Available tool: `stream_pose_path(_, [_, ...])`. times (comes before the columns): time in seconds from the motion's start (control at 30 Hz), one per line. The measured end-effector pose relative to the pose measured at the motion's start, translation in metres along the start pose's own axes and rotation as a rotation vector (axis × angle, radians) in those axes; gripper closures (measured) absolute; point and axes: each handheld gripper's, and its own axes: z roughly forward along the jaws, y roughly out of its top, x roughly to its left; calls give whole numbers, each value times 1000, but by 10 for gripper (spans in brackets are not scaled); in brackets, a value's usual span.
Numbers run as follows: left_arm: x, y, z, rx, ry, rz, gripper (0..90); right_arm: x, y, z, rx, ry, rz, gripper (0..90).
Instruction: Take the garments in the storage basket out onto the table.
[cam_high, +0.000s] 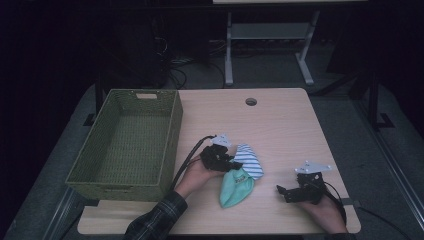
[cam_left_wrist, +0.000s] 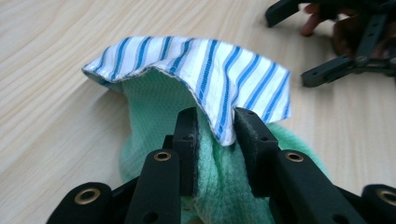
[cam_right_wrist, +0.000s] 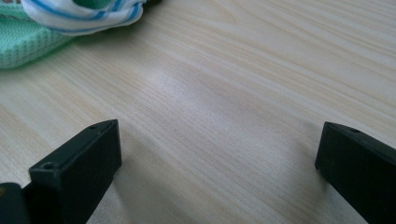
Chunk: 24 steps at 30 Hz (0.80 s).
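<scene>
Wooden table (cam_high: 280, 125), green woven basket (cam_high: 125, 145) at its left edge. Just right of the basket, mid-table, lies a mint cloth (cam_high: 236, 187) with a blue-striped cloth (cam_high: 250, 160) draped over its far end. Both look light, limp, easily bunched.

Left gripper (cam_left_wrist: 217, 126) pinches the mint folds and the striped hem together, a sound hold.

Right gripper (cam_right_wrist: 219, 154) hangs spread wide over bare wood, well apart.

cloth (cam_high: 239, 180) | mint green, blue-striped white edge | crumpled on table centre
</scene>
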Motion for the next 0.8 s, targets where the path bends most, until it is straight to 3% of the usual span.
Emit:
stream_pose_path(0.2, [4, -3, 1, 30, 38, -5, 567, 0, 0, 0, 0, 0, 0, 1])
stream_pose_path(0.33, [2, 1, -8, 6, 70, -3, 428, 0, 0, 0, 0, 0, 0, 1])
stream_pose_path(0.5, [-5, 8, -30, -43, 111, 20, 368, 0, 0, 0, 0, 0, 0, 1])
stream_pose_path(0.57, [-9, 12, -38, -80, 130, 26, 368, 0, 0, 0, 0, -1, 0, 1])
stream_pose_path(0.63, [-16, 16, -45, -99, 124, 42, 390, 0, 0, 0, -1, -1, -1, 1])
stream_pose_path(0.8, [-38, 26, -45, -101, 97, 105, 519, 0, 0, 0, -1, -1, 0, 1])
